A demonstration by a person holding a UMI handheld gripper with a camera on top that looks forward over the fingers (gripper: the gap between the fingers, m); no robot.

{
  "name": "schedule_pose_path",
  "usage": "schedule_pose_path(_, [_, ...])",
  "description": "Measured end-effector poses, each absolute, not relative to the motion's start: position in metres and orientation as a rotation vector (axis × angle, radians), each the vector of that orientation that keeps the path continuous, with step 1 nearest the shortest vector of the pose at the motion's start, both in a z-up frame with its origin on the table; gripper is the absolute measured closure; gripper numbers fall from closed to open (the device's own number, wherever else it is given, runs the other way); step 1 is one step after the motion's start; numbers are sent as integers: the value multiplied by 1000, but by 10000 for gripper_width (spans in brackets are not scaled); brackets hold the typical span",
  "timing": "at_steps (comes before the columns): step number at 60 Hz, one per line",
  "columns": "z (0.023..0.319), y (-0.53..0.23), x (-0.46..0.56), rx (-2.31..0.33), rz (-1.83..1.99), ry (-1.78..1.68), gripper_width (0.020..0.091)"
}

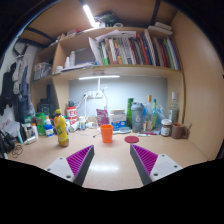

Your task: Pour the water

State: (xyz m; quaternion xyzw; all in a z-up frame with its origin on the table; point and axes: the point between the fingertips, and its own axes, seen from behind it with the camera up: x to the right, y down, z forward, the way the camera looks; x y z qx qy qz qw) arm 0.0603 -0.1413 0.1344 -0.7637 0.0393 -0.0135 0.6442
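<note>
— Along the worktop's (110, 160) left edge, what stands there?
— A yellow bottle (61, 129) with a red cap, and behind it some green-capped bottles (42, 122) toward the back left corner.
— And mid-worktop?
— An orange cup (106, 132), upright, well beyond the tool's (111, 163) fingers and roughly in line with the gap between them. Just to its right a red lid (131, 139) lies flat.
— The back right corner?
— A cluster of bottles: a green one (129, 110), clear ones (152, 115), and a small dark jar (167, 128).
— The tool itself?
— Released. Its fingers with purple pads (78, 160) stand spread apart over bare worktop, grasping nothing.
— Above?
— A shelf of books (128, 50).
</note>
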Motion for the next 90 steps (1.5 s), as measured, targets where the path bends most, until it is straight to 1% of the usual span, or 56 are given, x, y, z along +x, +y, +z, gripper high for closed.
schedule_pose_path(8, [140, -147, 48, -1729, -32, 76, 280])
schedule_pose_path(17, [138, -151, 31, -1736, -3, 60, 283])
schedule_pose_path(31, [133, -123, -30, -1732, 79, -12, 274])
schedule_pose_path(43, [134, -55, -127, -1699, 175, -75, 272])
schedule_pose_path(53, [108, 9, -185, -1735, 125, -104, 275])
schedule_pose_path(57, [101, 34, -199, -1745, 112, -77, 273])
schedule_pose_path(59, [98, 45, -205, -1747, 103, -61, 292])
schedule_pose_path(60, [97, 51, -206, -1749, 97, -55, 275])
schedule_pose_path(74, [75, 126, -206, -1794, 47, 57, 278])
schedule_pose_path(77, [69, 136, -209, -1807, 70, 64, 308])
schedule_pose_path(80, [62, 143, -211, -1824, 74, 60, 600])
schedule_pose_path(81, [61, 144, -211, -1825, 70, 56, 619])
schedule_pose_path(83, [62, 146, -210, -1813, 56, 48, 627])
schedule_pose_path(85, [63, 146, -209, -1807, 44, 39, 667])
schedule_pose_path(86, [63, 147, -210, -1804, 42, 35, 672])
schedule_pose_path(87, [64, 147, -211, -1799, 41, 30, 694])
schedule_pose_path(90, [64, 147, -214, -1790, 54, 12, 730])
